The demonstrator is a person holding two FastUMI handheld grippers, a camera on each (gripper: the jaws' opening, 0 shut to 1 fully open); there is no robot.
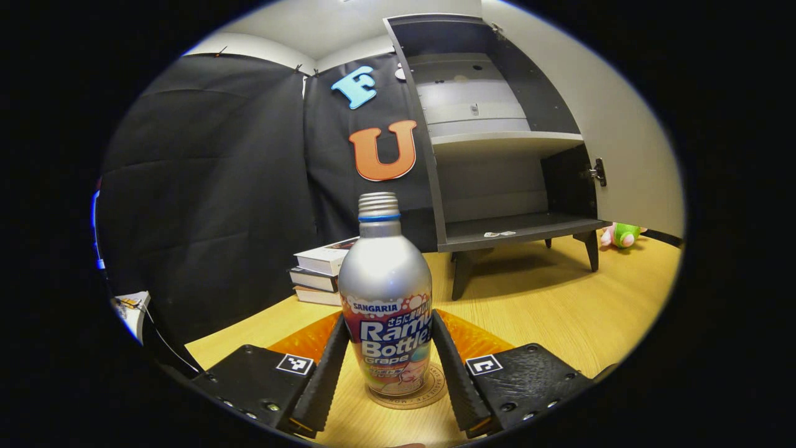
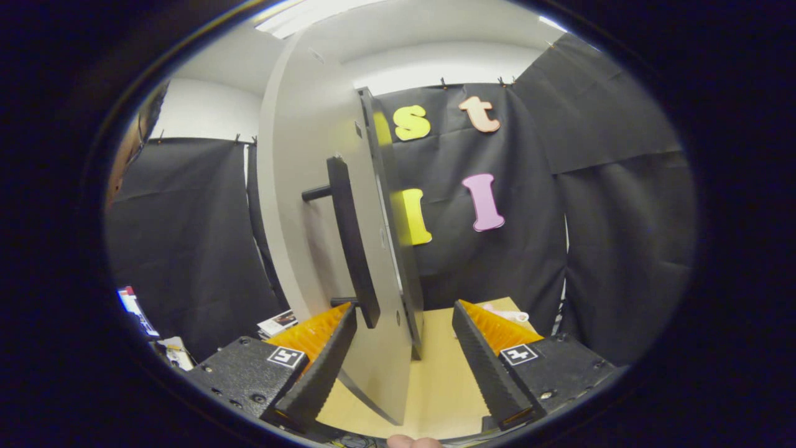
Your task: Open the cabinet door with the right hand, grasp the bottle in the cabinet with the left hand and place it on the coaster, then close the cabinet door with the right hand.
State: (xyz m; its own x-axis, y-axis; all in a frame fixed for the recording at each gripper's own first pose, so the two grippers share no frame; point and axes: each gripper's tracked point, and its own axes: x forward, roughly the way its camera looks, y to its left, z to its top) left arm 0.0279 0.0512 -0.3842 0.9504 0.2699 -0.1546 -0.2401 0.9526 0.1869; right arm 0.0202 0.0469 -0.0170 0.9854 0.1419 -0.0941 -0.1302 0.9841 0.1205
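Left gripper view: books [image 1: 320, 269] behind bottle [image 1: 387, 298].

The open cabinet door [image 2: 323, 249] stands edge-on between the right claw [image 2: 404, 354] fingers, its handle [image 2: 351, 242] seemingly nearest the left one; bare surface [image 2: 444, 379] lies beyond.

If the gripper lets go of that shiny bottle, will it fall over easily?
Probably not at once: the bottle stands upright on the coaster. It is tall with a narrow neck, so a sideways nudge from the left gripper might tip it. Its smooth metal-looking body may be slippery, and once down, its round shape would likely roll.
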